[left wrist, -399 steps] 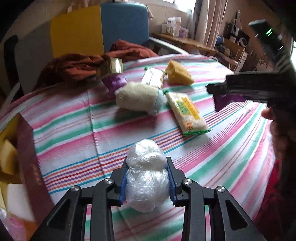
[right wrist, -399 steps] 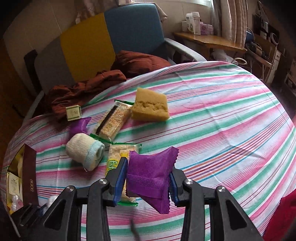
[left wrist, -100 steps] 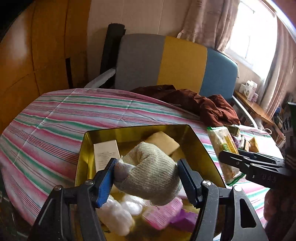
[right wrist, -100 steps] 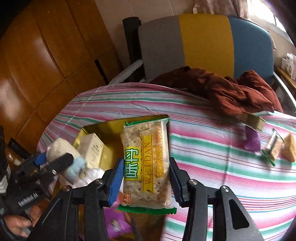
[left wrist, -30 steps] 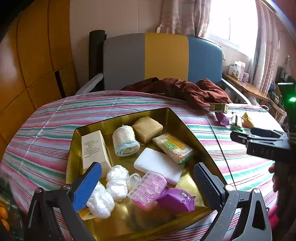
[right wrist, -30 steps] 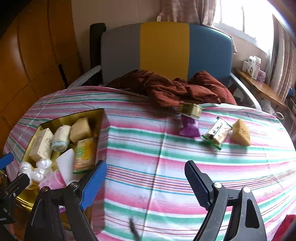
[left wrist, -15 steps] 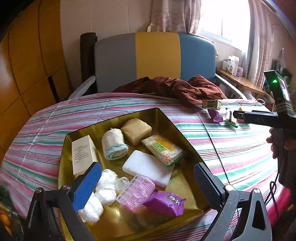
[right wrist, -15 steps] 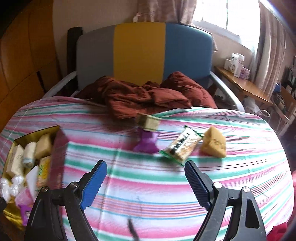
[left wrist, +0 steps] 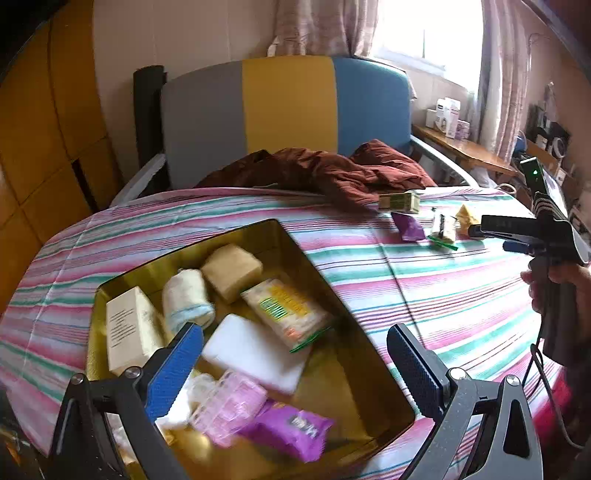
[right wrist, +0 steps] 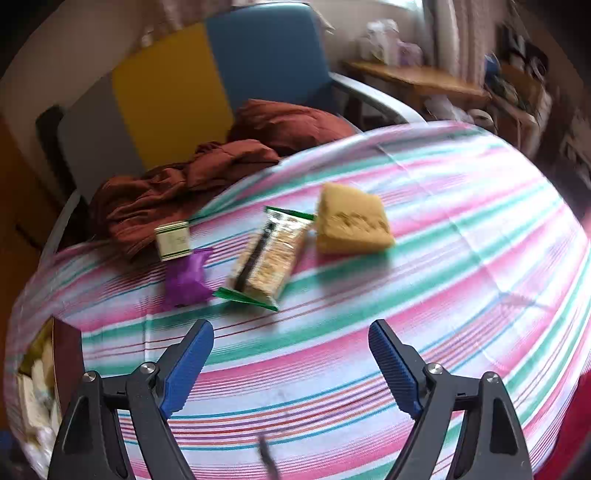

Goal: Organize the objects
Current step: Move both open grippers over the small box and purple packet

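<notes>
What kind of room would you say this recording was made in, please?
Most likely a lived-in home room, perhaps a living or dining area: a table under a striped tablecloth, a grey, yellow and blue armchair with a brown garment draped over it, and a curtained window beside a cluttered side table.

daylight from window (left wrist: 424, 33), blown out | right view motion-blurred | fisheye edges dark, curved

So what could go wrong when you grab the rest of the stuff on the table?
The purple packet lies touching the small green-and-white box, so closing on one might knock the other. The box sits against the brown cloth, which could snag in the right gripper. The gold tin already looks crowded, so a new item may land on top of others.
</notes>
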A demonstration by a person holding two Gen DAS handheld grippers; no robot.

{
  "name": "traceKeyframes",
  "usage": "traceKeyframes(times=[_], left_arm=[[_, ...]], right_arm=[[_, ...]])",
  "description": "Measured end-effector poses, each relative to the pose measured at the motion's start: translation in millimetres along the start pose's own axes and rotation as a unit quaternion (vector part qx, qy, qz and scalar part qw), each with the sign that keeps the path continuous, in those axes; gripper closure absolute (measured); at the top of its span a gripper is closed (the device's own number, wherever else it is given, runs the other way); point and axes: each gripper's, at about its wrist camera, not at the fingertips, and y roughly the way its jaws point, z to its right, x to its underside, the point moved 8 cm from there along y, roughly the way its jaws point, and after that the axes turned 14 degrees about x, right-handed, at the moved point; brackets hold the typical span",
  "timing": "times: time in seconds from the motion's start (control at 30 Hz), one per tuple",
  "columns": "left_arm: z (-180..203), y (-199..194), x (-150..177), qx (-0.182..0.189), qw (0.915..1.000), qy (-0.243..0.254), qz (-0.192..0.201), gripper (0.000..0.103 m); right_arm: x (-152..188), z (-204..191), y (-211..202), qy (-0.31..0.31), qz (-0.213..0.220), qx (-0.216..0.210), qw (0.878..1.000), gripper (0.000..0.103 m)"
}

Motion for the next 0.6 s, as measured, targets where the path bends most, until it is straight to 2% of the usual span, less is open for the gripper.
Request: traceKeyframes(times=[0.17, 0.6], left_arm=[[17.1, 12.3, -12.6, 0.012, 0.9998, 0.014, -0.003, 0.003], [58.1, 47.0, -50.6, 0.014, 0.9975, 0.069, -0.005, 0.003]], right_arm=[[3.6, 3.7, 4.5, 0.011, -0.020, -0.004, 1.000, 0.015], [0.4, 3.3, -1.1, 0.018, -0.019, -0.023, 0.999, 0.015]])
